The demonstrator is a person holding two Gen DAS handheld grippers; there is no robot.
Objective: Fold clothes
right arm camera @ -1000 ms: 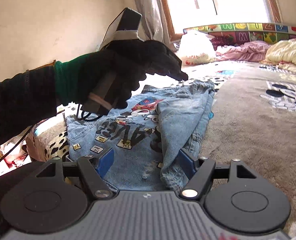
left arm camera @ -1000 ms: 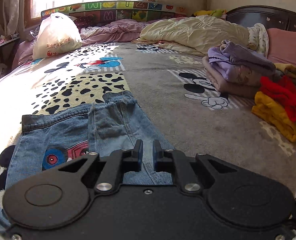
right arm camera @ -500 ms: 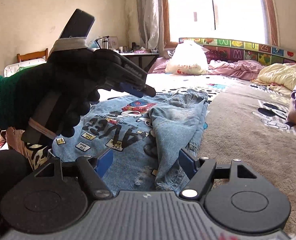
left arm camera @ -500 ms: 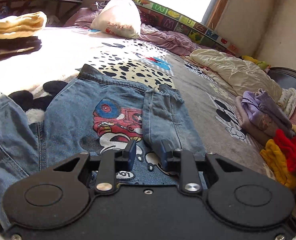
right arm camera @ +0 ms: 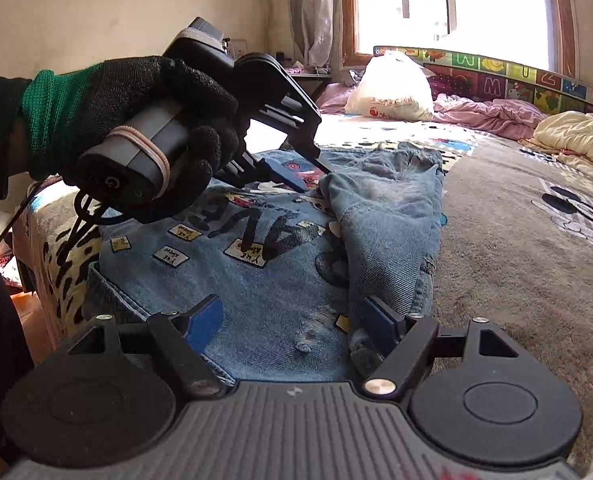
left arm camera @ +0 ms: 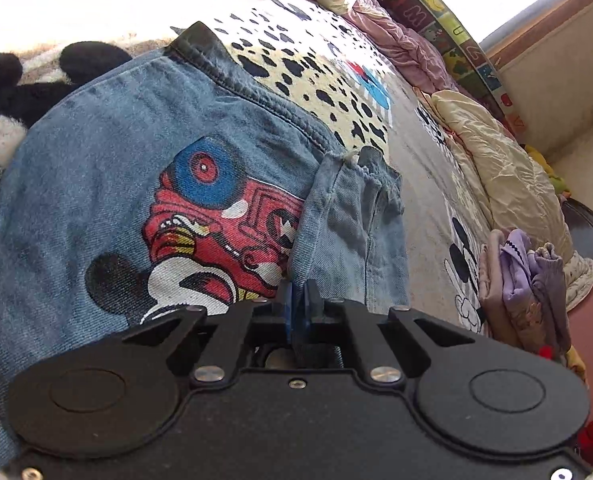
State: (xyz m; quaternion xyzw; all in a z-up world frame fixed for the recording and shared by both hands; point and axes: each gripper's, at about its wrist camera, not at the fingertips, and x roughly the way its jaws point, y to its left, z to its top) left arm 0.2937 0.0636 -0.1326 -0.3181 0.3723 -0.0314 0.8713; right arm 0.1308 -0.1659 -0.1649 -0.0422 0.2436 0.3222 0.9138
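A blue denim jacket [left arm camera: 96,168] with cartoon prints lies back up on the bed, one sleeve [left arm camera: 356,216] folded over its back. My left gripper [left arm camera: 298,288] is shut, its pads pinching the sleeve's inner edge. The right wrist view shows that left gripper [right arm camera: 314,180], held by a black-gloved hand [right arm camera: 136,120], with its tips at the edge of the sleeve [right arm camera: 392,216]. My right gripper [right arm camera: 292,316] hovers over the jacket's [right arm camera: 256,280] hem, jaws opening. Flat denim lies between the fingers. The right finger is next to the sleeve's cuff end, not pressing on it.
A stack of folded clothes [left arm camera: 528,292] sits on the bed's right side, beside a cream quilt [left arm camera: 496,168]. A white bag [right arm camera: 392,88] and a pink quilt [right arm camera: 492,112] lie under the window. The bed's edge [right arm camera: 56,264] drops off at the left.
My left gripper rolled, dropped toward the jacket, opened a little and then closed on the sleeve's edge. My right gripper came slightly lower and its jaws widened.
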